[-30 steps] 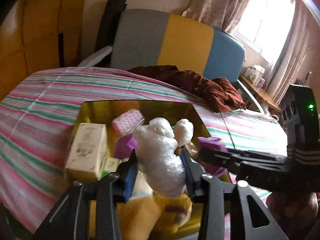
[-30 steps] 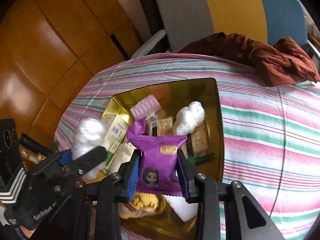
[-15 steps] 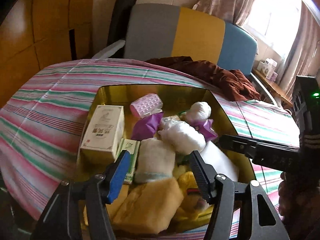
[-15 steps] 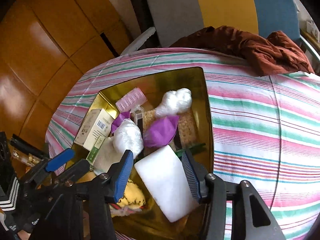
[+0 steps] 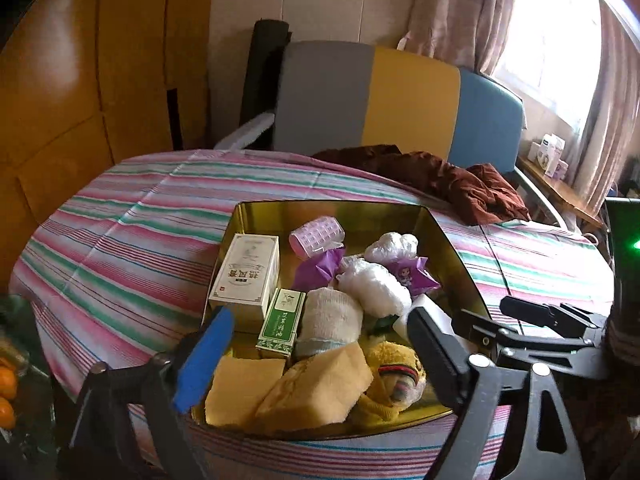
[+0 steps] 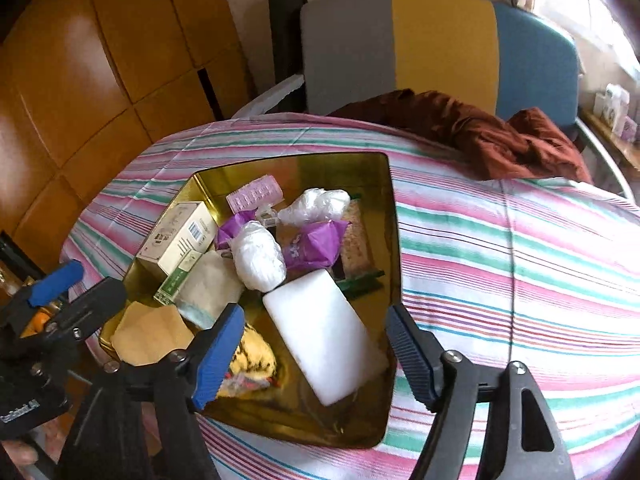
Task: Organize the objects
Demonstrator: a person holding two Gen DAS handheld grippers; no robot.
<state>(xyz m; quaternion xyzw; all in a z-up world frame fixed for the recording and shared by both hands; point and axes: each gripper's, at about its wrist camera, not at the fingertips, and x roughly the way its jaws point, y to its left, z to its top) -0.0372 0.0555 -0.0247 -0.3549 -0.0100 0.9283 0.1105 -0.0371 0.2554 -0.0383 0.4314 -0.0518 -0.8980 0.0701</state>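
Observation:
A gold tin box [image 5: 332,212] [image 6: 394,240] sits on the striped tablecloth, full of things. In it lie a white plastic bundle [image 5: 378,286] [image 6: 258,256], a purple snack packet [image 5: 412,276] [image 6: 316,242], a cream carton [image 5: 246,276] [image 6: 178,236], a pink roller [image 5: 317,236] [image 6: 256,192], a white block [image 6: 324,336] and yellow sponges [image 5: 304,384]. My left gripper [image 5: 316,348] is open and empty above the box's near edge. My right gripper [image 6: 316,344] is open and empty over the white block.
A brown cloth [image 5: 452,182] [image 6: 480,128] lies at the table's far side before a grey, yellow and blue chair [image 5: 400,100]. Wooden panels [image 6: 80,80] stand to the left. Oranges [image 5: 6,384] show at the left edge.
My left gripper let go of the white bundle and my right gripper let go of the purple packet. Both now lie in the box. Both grippers opened and drew back.

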